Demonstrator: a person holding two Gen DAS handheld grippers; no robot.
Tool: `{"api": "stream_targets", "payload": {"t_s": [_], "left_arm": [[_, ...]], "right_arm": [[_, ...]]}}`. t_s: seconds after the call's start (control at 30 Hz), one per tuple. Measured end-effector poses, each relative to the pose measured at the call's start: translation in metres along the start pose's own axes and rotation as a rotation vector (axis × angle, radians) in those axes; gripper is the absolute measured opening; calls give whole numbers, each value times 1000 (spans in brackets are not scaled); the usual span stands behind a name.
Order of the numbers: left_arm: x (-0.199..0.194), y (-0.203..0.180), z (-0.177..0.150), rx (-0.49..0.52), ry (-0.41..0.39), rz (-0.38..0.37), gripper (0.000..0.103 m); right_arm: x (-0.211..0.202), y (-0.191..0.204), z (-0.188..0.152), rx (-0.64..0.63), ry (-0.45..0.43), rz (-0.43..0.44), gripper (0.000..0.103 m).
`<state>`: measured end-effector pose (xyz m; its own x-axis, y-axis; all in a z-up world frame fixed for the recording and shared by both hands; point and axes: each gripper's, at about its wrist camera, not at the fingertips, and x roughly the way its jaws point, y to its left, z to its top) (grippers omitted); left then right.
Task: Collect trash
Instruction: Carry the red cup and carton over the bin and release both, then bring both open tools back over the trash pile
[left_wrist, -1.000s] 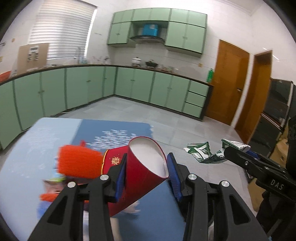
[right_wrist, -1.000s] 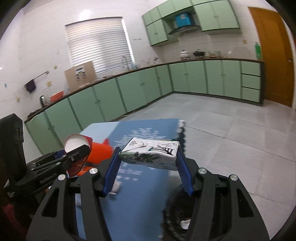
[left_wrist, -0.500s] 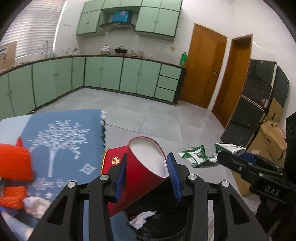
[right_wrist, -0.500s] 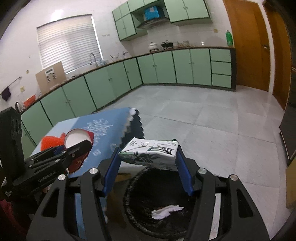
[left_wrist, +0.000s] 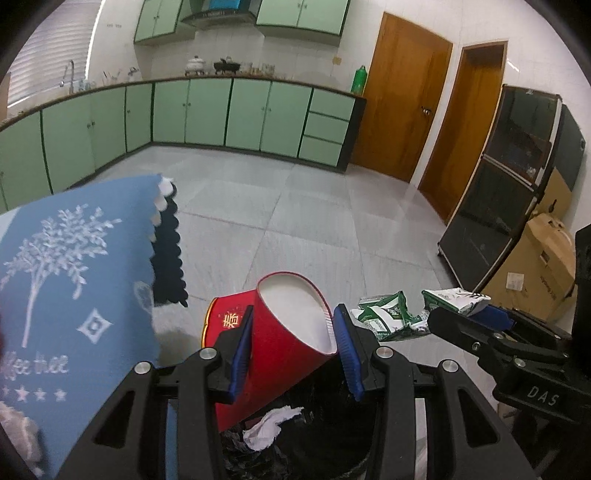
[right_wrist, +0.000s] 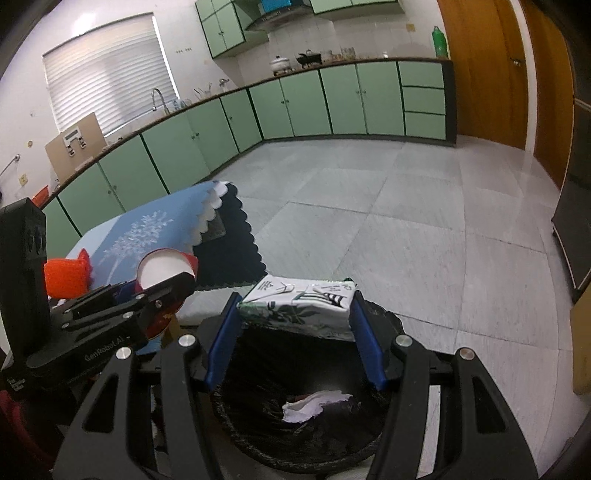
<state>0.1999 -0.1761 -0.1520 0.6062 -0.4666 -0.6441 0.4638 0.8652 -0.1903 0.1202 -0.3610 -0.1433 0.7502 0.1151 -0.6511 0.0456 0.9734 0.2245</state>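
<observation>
A home kitchen: green cabinets (left_wrist: 207, 110), range hood (right_wrist: 280, 14), sink tap (right_wrist: 159, 98), tiled floor (right_wrist: 406, 221).

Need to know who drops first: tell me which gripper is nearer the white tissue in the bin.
Right, by a slight margin. The right gripper hangs directly over the white tissue; the left gripper sits above it, toward the bin's edge.

1. The left gripper (left_wrist: 293, 345) is held level and pointed forward, its blue-padded jaws closed partway on the sides of a tilted red cup (left_wrist: 280, 343).
2. The right gripper (right_wrist: 295, 334) is held level, its jaws set wider and clamped on the two ends of a flattened white-and-green packet (right_wrist: 297, 308).
3. The two grippers are held side by side, near each other but apart, each being seen in the other's view.
</observation>
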Motion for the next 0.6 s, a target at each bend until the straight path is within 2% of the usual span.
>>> {"api": "stream_targets", "payload": {"t_s": [0.17, 0.2, 0.27, 0.53, 0.6], "left_arm": [[18, 0, -2, -1, 48, -13, 44], [20, 0, -1, -4, 54, -18, 49], [22, 3, -1, -10, 60, -20, 59], [5, 14, 5, -23, 32, 12, 68], [-7, 16, 7, -19, 12, 32, 72]], "right_arm": [[13, -7, -3, 6, 34, -13, 58], [16, -8, -4, 11, 37, -17, 58], [17, -11, -3, 22, 37, -21, 67], [2, -10, -2, 44, -8, -48, 89], [-4, -7, 0, 49, -20, -44, 90]]}}
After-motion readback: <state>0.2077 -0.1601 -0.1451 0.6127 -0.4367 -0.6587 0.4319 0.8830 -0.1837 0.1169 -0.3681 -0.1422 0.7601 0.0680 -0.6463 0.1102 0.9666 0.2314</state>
